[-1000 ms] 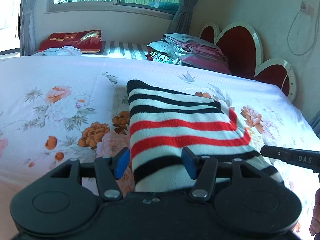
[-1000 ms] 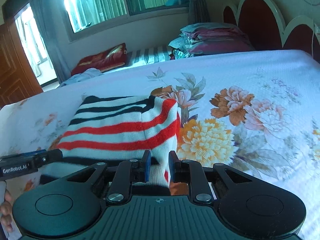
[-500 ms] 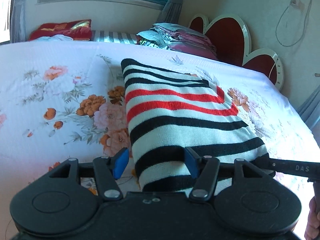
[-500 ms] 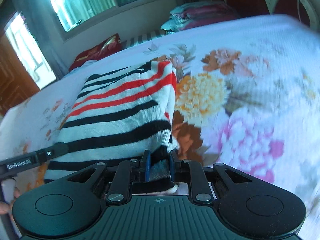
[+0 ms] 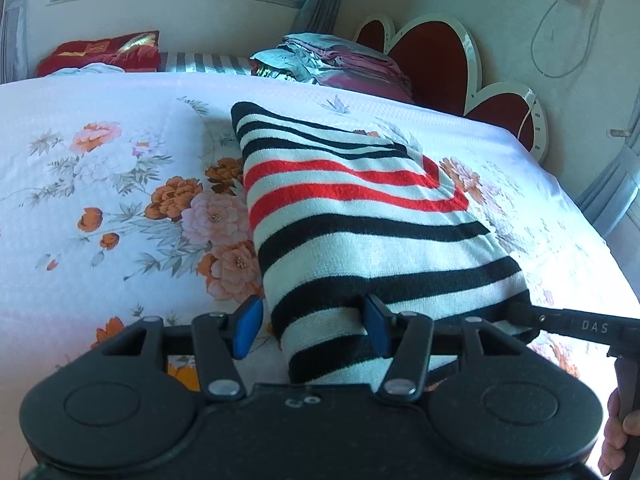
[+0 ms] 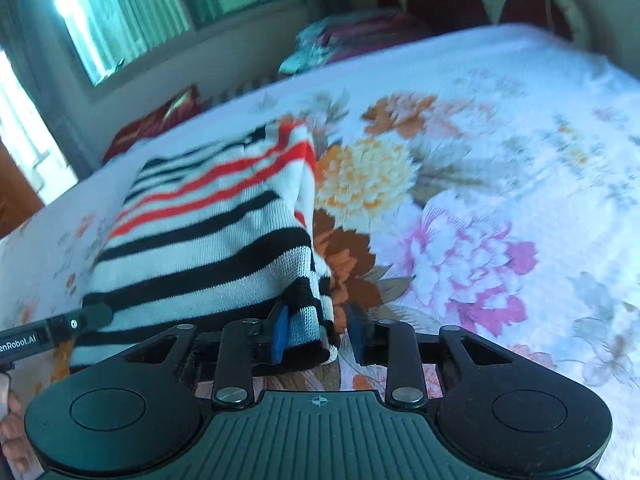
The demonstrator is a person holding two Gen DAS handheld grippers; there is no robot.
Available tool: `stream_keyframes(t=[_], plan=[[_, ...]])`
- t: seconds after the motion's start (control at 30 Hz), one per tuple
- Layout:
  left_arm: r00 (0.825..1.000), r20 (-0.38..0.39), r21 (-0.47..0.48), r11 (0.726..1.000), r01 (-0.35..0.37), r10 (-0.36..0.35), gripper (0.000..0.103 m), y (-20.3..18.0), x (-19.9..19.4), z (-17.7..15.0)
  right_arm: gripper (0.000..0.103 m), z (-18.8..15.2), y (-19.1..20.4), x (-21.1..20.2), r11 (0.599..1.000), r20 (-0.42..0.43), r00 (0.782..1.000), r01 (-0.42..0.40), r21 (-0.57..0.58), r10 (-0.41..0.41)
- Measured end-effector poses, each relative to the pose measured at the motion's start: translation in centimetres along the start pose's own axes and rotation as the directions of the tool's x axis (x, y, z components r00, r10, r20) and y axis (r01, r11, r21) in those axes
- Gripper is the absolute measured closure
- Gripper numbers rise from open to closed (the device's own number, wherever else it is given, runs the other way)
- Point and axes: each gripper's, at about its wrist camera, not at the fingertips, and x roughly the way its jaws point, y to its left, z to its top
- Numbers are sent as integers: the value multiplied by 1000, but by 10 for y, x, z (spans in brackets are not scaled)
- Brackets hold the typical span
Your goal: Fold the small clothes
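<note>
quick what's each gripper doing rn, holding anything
Left gripper: jaws closing, striped sweater corner between them, not pinched.
Right gripper: jaws opening, sweater edge between them, right pad clear.

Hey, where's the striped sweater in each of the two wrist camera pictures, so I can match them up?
Left wrist view: the striped sweater fills the centre, its near left corner between the left gripper pads.
Right wrist view: the sweater lies left of centre, its near right corner between the right gripper pads, whose jaws are opening.
Shared landmark: the red cushion under the window, far left in both views.
</note>
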Motion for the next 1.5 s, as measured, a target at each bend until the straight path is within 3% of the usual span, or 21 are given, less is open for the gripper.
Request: stream_keyframes(t=[0.1,0.27,0.43,0.57,0.97,1.37,1.5], plan=[[1000,0,12,1000,-4,4,41,2,1,-2,63,-5,9,9,997,-26,998,56,-59,-58],[1000,-7,2,1000,2,-2,39,4,0,1,60,10,9,-7,998,4,998,55,12,-55],[1000,4,-13,1000,-10,10,39,0,-4,5,31,28,19,-14,999,23,999,28,-20,-28],[999,31,-36,999,-18,20,37,-4,-9,13,28,43,25,-3,997,19,1000,5,-82,-3],[997,18,-63,995,-75,76,34,-8,14,42,24,78,12,42,993,-37,997,-75,-95,72],[999,-19,-97,994,-48,46,28,-2,49,54,24,92,-8,93,981,-137,973,-193,-35,187],[999,-32,-128,992,-12,8,31,4,56,54,24,90,-15,106,968,-142,958,-251,18,251]])
